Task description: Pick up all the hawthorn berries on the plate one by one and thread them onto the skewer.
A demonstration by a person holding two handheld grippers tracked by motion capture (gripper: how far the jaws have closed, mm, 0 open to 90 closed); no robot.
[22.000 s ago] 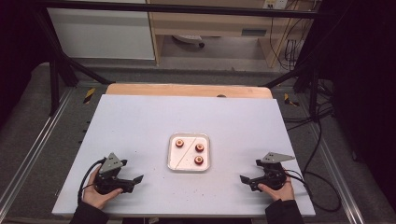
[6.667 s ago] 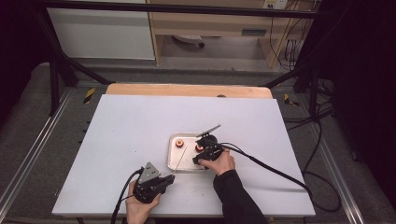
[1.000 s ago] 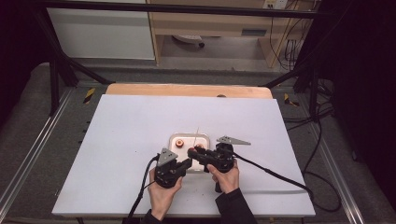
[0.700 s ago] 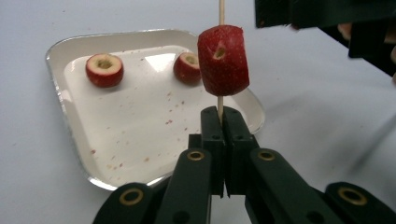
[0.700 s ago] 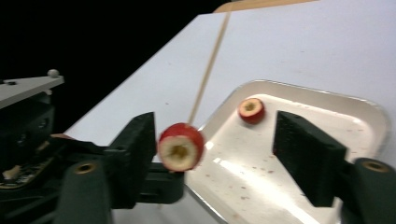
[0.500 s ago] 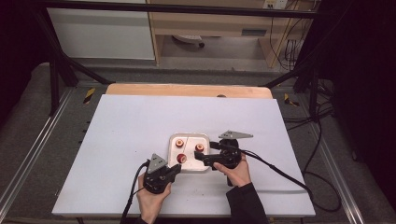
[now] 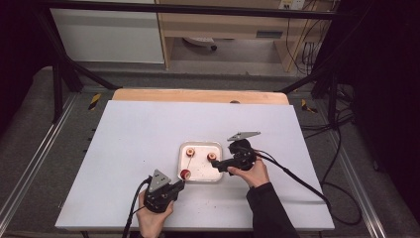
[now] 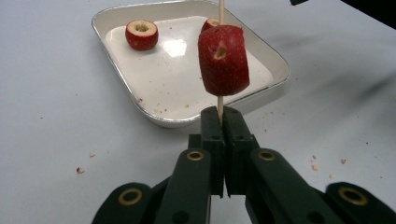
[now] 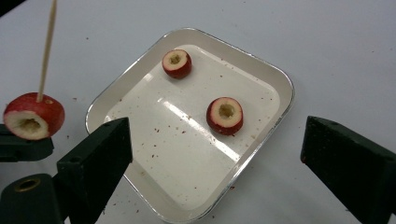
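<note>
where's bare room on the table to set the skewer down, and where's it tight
Free: the white table left of the tray, and the strip between the tray and the far wooden edge. Crowded: the tray's near side, where the left hand-held gripper holds the skewer and the right hand-held gripper hovers open.

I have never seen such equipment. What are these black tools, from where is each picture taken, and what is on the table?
A person holds a hand-held gripper in each hand. One camera looks down from above; one more rides on each hand-held gripper, looking along its black jaws.

On the white table stands a metal tray with two red cored fruit pieces. The left hand-held gripper is shut on a thin wooden skewer with a third fruit piece threaded on it. The right hand-held gripper has just opened and is empty, above the tray.
</note>
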